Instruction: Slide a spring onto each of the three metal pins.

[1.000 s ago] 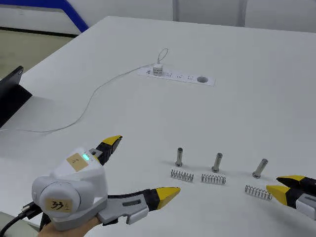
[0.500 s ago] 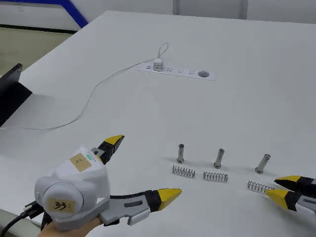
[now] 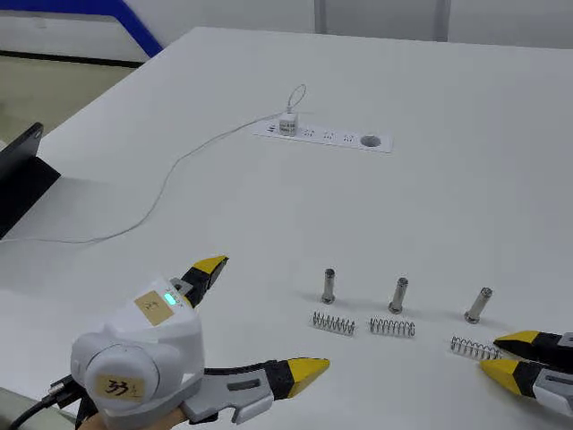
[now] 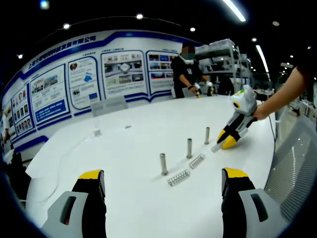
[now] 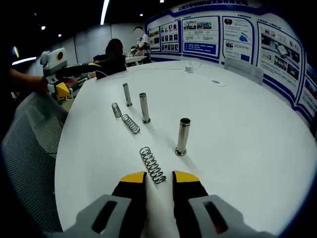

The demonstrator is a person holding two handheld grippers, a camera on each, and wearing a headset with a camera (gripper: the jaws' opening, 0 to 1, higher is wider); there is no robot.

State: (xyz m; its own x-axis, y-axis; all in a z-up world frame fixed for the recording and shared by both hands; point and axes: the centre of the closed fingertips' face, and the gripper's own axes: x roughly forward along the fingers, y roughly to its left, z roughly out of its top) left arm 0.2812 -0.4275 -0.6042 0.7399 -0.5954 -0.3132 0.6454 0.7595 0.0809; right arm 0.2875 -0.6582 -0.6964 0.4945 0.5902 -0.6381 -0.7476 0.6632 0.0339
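Note:
Three metal pins stand upright in a row on the white table: left pin (image 3: 329, 285), middle pin (image 3: 397, 294), right pin (image 3: 478, 305). A spring lies in front of each: left spring (image 3: 333, 322), middle spring (image 3: 392, 328), right spring (image 3: 473, 347). My right gripper (image 3: 504, 352) sits low at the right spring's near end (image 5: 151, 164), its jaws a narrow gap apart with the spring's tip just between the fingertips, not squeezed. My left gripper (image 3: 260, 315) hovers wide open left of the row, holding nothing; its own view shows the pins (image 4: 163, 163) ahead.
A white power strip (image 3: 327, 137) with a plugged charger lies farther back, and its thin cable (image 3: 161, 193) trails left across the table. A dark device (image 3: 22, 175) sits at the left table edge. A mesh chair (image 5: 25, 148) stands beside the table.
My right gripper has crept left along the table until its tips flank the right spring's end. The left gripper has stayed about where it was, still wide open.

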